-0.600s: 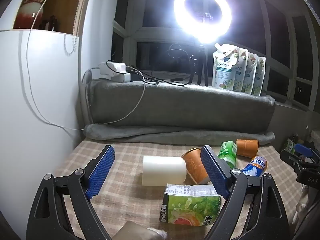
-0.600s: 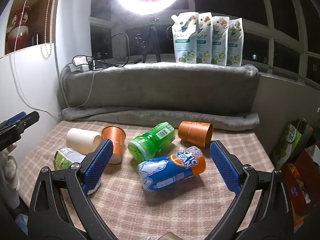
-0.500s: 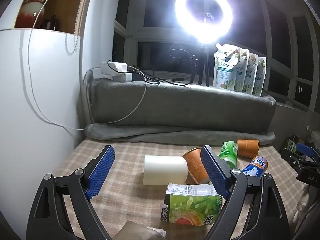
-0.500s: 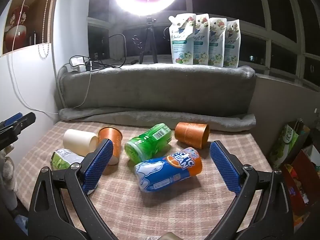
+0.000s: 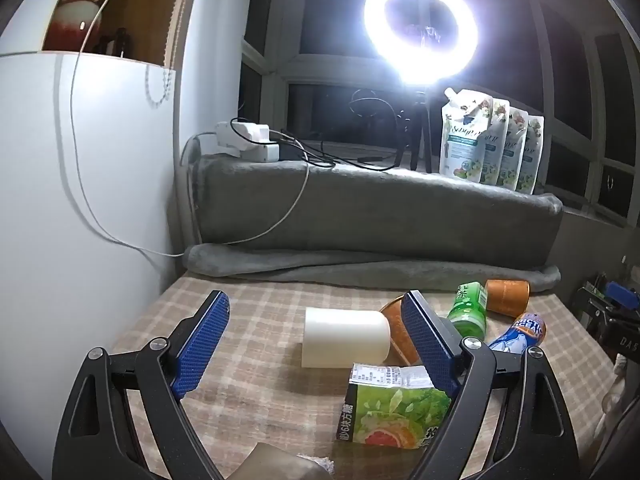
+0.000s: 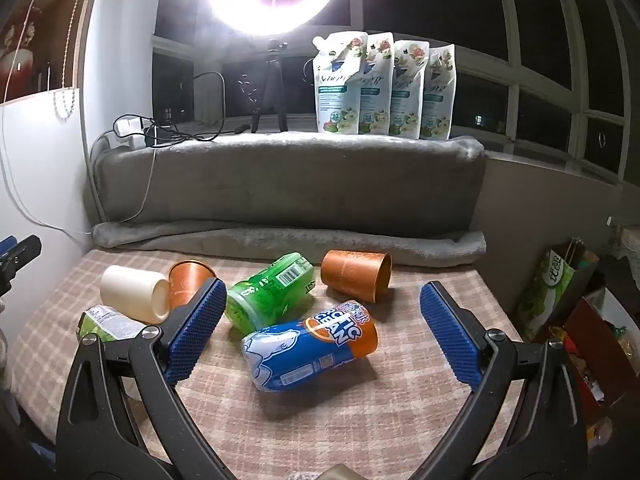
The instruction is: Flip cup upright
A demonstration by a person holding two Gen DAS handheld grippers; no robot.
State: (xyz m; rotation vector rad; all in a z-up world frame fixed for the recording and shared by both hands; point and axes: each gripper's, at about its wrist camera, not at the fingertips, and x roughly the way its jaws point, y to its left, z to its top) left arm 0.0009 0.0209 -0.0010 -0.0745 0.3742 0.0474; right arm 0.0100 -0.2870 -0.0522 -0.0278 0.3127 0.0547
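Nearest in the left wrist view is the left gripper, with its two blue pads wide apart and nothing between them. It hangs above the checked tablecloth and looks forward, a little downward. Just in front of it lies a green juice carton on its side. Behind the carton lies the white cup, also on its side. Its long axis runs left to right across this view, and its flat end faces the left pad. Whether that end is the bottom or the mouth, I cannot tell here. The cup rests on the cloth and touches no pad.

At the right end of the white cup is an orange cup, partly hidden by the right pad. It seems to touch the white cup.

The right gripper is also spread wide and holds nothing. It hangs above the cloth, tilted a little down. Between its pads, on the cloth, lies a blue can on its side. Behind it lies a green bottle, also fallen. In this view the white cup is at the far left, beyond the left pad, with its pale round end turned toward the camera and right.

The right wrist view shows clearly a second orange cup lying on its side, with its open mouth to the right. In the left view it is small and far. Farther back is a grey blanket, then four pouches and a bright ring lamp.
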